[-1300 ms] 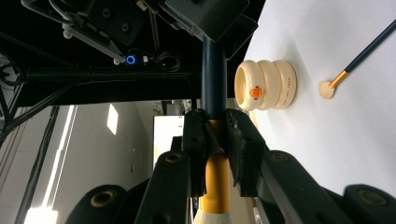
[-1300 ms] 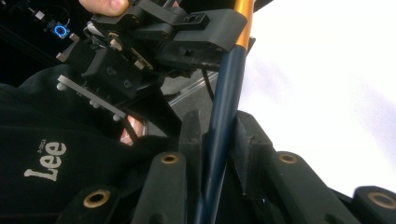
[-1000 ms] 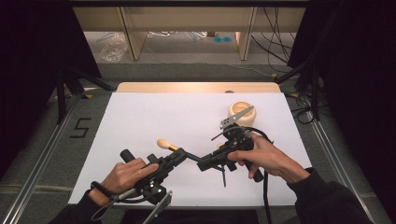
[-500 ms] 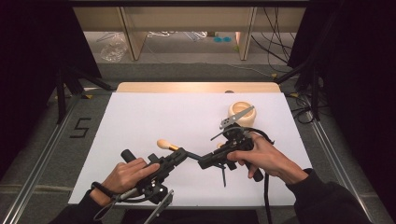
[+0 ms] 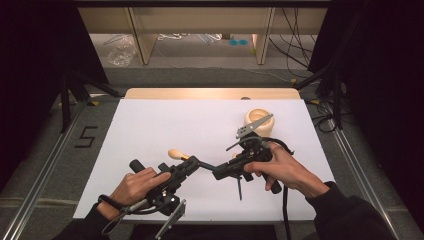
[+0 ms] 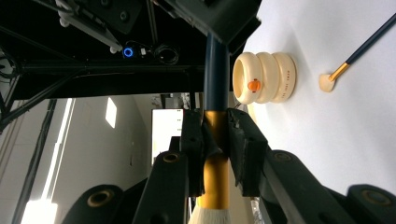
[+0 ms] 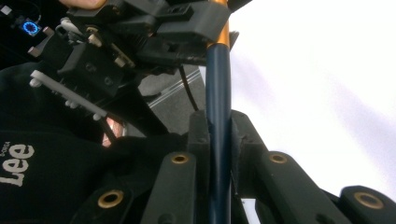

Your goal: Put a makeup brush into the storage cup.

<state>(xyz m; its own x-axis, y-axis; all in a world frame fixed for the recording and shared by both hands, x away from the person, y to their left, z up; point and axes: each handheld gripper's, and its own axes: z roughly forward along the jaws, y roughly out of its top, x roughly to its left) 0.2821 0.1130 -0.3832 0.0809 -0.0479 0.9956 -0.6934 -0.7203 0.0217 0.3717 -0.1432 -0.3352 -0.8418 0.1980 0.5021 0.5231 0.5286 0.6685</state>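
In the high view, both hands met at the lower middle of the frame over the white worktop (image 5: pixel 150 125). The left tool (image 5: pixel 192 162) and the right tool (image 5: pixel 220 172) faced each other, tips close together, with one brush (image 5: pixel 202 165) running between them. Its pale bristle head stuck out at the upper left of the left tool.

In the left gripper view, the left tool (image 6: pixel 215 140) was clamped on the brush (image 6: pixel 215 93) at its gold collar, pads pressing from both sides; the dark blue handle ran upward to the right tool at the top of the frame, and white bristles showed at the bottom edge.

In the right gripper view, the right tool (image 7: pixel 218 135) was closed on the brush (image 7: pixel 218 79) along its dark blue handle, the gold collar showing at the top of the frame where the left tool held it.

A cream ribbed holder (image 5: pixel 260 120) stood on the worktop at the upper right of the high view, just behind the right tool. In the left gripper view the holder (image 6: pixel 268 77) sat at the upper middle, with a second brush (image 6: pixel 359 49) lying on the worktop to its right, apart from it.
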